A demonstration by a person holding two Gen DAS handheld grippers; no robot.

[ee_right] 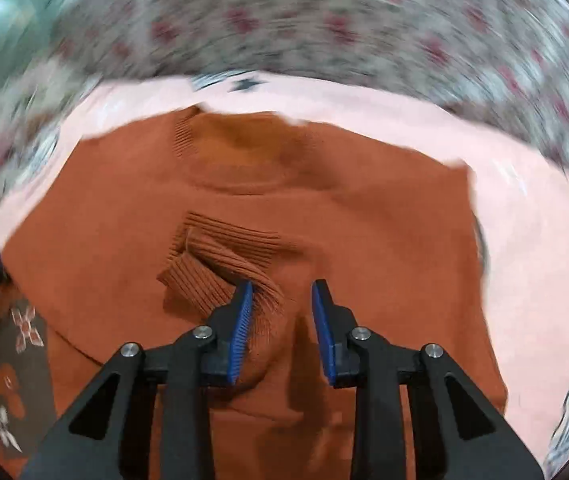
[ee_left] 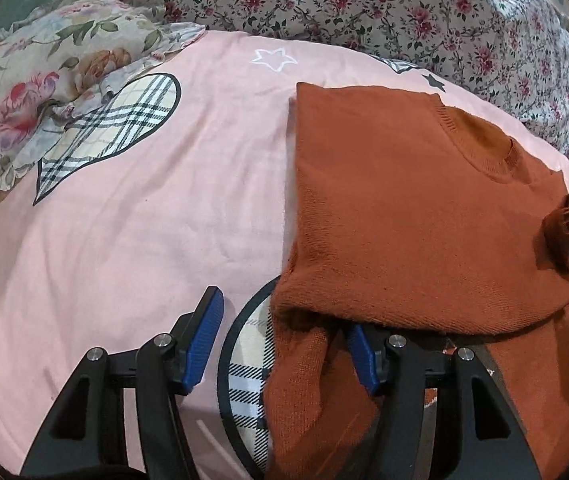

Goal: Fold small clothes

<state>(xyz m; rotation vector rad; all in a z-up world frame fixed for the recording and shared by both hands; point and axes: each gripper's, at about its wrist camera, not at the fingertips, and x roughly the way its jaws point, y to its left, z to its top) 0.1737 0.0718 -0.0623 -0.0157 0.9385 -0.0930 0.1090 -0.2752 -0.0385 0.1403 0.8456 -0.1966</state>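
Rust-orange sweater [ee_left: 384, 208] lying partly folded on pink bedspread [ee_left: 144, 220]. Left gripper [ee_left: 284, 340] spread wide, sweater edge draped over right finger. Right gripper [ee_right: 282, 320] spread above ribbed cuff [ee_right: 220, 268], pinching nothing.

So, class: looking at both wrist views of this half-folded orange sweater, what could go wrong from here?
1. The ribbed cuff lies bunched beside the open right gripper; it may stay crumpled inside the fold.
2. The sweater drapes over one finger of the open left gripper; pulling away could drag the fold open.
3. The right view is blurred, so aim could be off.
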